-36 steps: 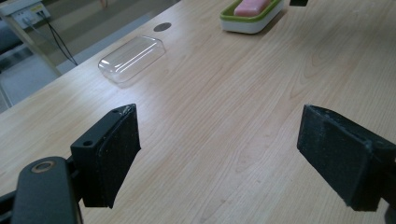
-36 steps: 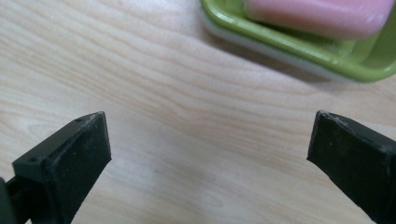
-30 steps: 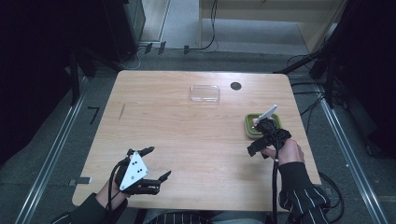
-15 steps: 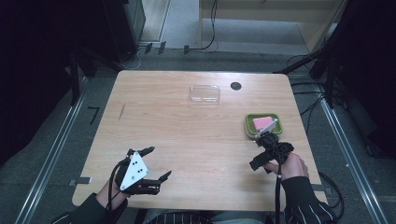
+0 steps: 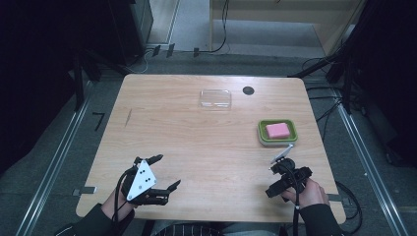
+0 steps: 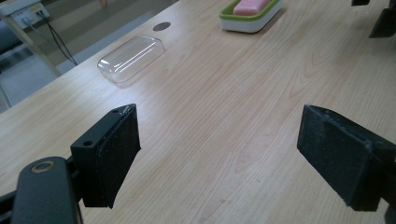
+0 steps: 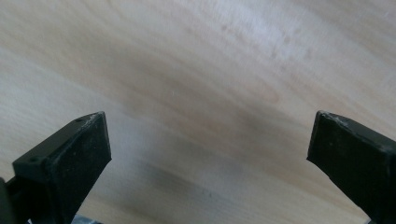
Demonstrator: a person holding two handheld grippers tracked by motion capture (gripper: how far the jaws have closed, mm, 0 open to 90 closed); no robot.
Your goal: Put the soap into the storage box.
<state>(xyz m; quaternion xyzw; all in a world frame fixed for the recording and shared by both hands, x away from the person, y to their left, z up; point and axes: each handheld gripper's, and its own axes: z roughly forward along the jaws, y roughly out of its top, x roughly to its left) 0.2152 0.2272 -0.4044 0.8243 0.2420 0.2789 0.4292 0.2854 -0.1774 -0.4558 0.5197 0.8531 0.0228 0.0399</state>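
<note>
So, going left to right: the left tool (image 5: 164, 173) sits near the front-left corner of the wooden surface (image 5: 187, 132), close to the near edge, with its grey three-cornered plate facing up. Its jaws are spread wide with nothing between them; in the left gripper view they frame bare wood, pointing across toward the far right. The person's left hand (image 5: 129, 189) is wrapped around the handle, forearm coming in low from the front edge.

There's loads of open room in the middle, basically all bare wood from the left edge to past centre. Up near the far edge, around the middle, there's a clear plastic lid (image 5: 215, 98) lying flat, and just to the right of it a small dark round hole (image 5: 248, 90) in the top.

Further right is the green soap dish (image 5: 278, 132) with the pink soap (image 5: 278, 130) lying in it, not far from the right edge and well apart from the lid.

In front of the dish, toward the front-right corner, the right tool (image 5: 274, 184) is tilted down at the wood, jaws released and empty; the right gripper view shows blurry wood between them. The right hand (image 5: 304, 191) grips it from behind, wrist angled in from the near edge, close to the dish but not touching it.
</note>
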